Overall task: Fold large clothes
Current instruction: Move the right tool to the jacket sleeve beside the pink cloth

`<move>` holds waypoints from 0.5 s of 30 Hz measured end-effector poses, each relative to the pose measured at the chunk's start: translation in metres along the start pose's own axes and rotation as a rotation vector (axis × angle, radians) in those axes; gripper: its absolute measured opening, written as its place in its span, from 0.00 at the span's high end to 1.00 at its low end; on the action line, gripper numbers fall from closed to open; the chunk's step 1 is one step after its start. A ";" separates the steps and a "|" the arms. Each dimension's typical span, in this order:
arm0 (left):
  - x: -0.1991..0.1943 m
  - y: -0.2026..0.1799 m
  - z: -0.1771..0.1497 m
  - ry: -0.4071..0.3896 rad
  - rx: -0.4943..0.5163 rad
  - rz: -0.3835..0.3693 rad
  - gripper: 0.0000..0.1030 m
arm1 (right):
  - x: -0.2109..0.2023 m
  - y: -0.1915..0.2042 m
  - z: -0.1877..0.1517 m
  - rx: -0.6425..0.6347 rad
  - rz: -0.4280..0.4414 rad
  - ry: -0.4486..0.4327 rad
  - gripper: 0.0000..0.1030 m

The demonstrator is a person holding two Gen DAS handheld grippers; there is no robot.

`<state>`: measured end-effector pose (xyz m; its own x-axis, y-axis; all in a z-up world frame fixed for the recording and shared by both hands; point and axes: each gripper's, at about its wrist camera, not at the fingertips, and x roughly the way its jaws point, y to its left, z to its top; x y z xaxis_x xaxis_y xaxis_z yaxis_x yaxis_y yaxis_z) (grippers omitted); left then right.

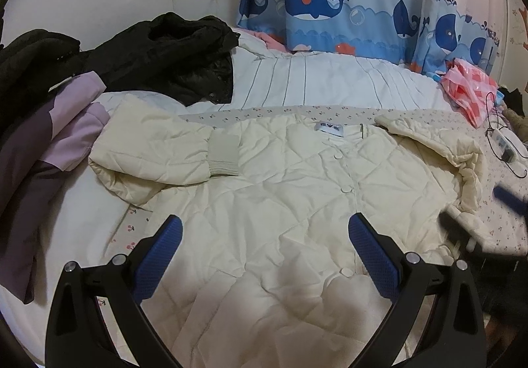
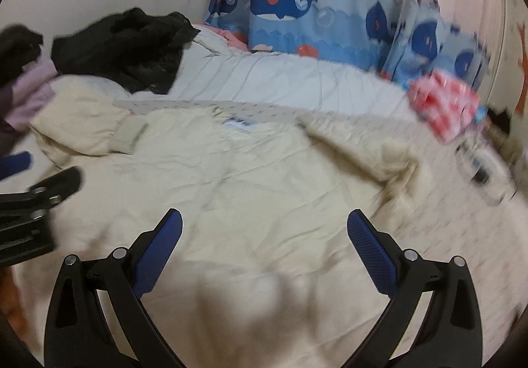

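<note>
A cream quilted jacket [image 1: 280, 189] lies spread front-up on the bed, collar label away from me, buttons down its middle. Its left sleeve [image 1: 158, 153] is folded inward, the ribbed cuff resting on the chest. The right sleeve [image 1: 439, 150] bends down along the side. My left gripper [image 1: 265, 229] hovers open above the jacket's lower front, holding nothing. In the blurred right wrist view the same jacket [image 2: 264, 176] fills the middle, and my right gripper [image 2: 264, 222] is open above it. The right gripper's blurred fingers [image 1: 462, 229] show at the jacket's right edge.
Black coats [image 1: 165, 51] and a purple garment [image 1: 56, 137] are heaped at the left. A striped white duvet [image 1: 313, 84] lies behind the jacket. A pink bag [image 1: 468, 90] and a power strip with cable [image 1: 505, 143] sit at the right. A whale-print curtain [image 1: 330, 5] hangs at the back.
</note>
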<state>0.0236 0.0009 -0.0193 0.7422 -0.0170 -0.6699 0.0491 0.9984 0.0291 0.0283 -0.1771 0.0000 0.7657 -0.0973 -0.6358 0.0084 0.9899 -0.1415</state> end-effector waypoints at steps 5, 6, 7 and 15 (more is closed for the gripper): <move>0.002 0.011 0.002 0.015 -0.035 -0.019 0.06 | 0.068 -0.018 0.056 -0.293 -0.190 0.085 0.06; 0.003 0.013 0.002 0.023 -0.043 -0.023 0.06 | 0.094 -0.017 0.064 -0.380 -0.245 0.127 0.06; 0.005 0.015 0.003 0.028 -0.051 -0.027 0.06 | 0.114 -0.017 0.067 -0.439 -0.285 0.151 0.06; 0.012 0.018 0.003 0.050 -0.026 -0.018 0.06 | 0.277 -0.088 0.045 -0.617 -0.600 0.387 0.07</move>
<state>0.0357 0.0182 -0.0246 0.7068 -0.0330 -0.7066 0.0445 0.9990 -0.0021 0.2689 -0.2864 -0.1299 0.4765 -0.7099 -0.5187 -0.0954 0.5447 -0.8332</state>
